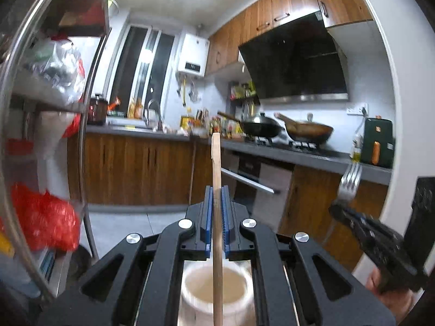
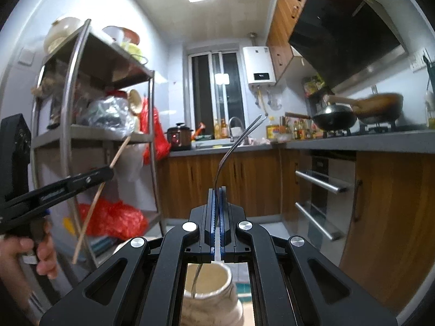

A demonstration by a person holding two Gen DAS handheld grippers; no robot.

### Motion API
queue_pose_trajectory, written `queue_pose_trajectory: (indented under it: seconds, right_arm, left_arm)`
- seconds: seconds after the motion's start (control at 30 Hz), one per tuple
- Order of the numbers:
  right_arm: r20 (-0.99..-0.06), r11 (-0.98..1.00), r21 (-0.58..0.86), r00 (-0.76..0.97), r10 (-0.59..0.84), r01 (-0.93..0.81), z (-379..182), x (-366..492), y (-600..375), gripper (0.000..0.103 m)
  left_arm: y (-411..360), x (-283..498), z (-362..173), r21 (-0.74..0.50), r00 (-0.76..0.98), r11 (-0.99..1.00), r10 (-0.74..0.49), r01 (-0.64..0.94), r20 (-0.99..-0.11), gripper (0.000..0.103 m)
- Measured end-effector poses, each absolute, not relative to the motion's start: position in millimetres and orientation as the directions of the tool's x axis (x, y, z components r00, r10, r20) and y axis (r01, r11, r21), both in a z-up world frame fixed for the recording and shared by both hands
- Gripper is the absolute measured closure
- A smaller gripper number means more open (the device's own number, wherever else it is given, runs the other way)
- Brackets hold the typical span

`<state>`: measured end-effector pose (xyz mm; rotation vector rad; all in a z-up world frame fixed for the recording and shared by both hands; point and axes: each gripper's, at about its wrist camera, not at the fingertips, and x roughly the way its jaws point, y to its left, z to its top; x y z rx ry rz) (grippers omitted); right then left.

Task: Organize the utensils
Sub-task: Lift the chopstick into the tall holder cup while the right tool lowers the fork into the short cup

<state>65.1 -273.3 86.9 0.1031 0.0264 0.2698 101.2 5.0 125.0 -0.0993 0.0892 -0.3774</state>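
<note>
My left gripper is shut on a wooden chopstick that stands upright, its lower end over a cream ceramic jar right below. My right gripper is shut on a metal fork, tines up; its handle end hangs into the mouth of the cream jar. In the left wrist view the right gripper and the fork show at the right. In the right wrist view the left gripper and the chopstick show at the left.
A metal shelf rack with bags and bowls stands on the left. A grey kitchen counter with woks on the stove, a sink and wooden cabinets lies ahead. An oven handle sticks out at right.
</note>
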Motion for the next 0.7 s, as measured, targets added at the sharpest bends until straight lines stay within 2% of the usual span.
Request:
queue_pose_trajectory:
  seconds: [0.17, 0.3, 0.53, 0.7]
  right_arm:
    - [-0.037, 0.949, 0.177, 0.962, 0.272, -0.262, 71.6, 90.9, -284.8, 0.100]
    - [-0.083, 0.948, 0.172, 0.955, 0.285, -0.268, 56.3, 103.6, -280.8, 0.100]
    - [-0.174, 0.945, 0.146, 0.933, 0.316, -0.293, 38.2, 116.0, -268.2, 0.100]
    - [-0.224, 0.947, 0.125, 0.922, 0.317, -0.295, 27.6, 122.0, -258.5, 0.099]
  left_arm:
    - [-16.6, 143.8, 125.2, -0.105, 0.947, 0.945, -0.316, 0.309, -0.056, 0.097]
    - [-29.9, 161.7, 112.6, -0.064, 0.957, 0.959, -0.280, 0.275, -0.079, 0.097]
    - [-17.1, 139.8, 87.2, -0.046, 0.955, 0.962, -0.274, 0.270, -0.112, 0.097]
    - [-17.6, 124.1, 70.1, 0.013, 0.947, 0.965, -0.256, 0.263, -0.196, 0.097]
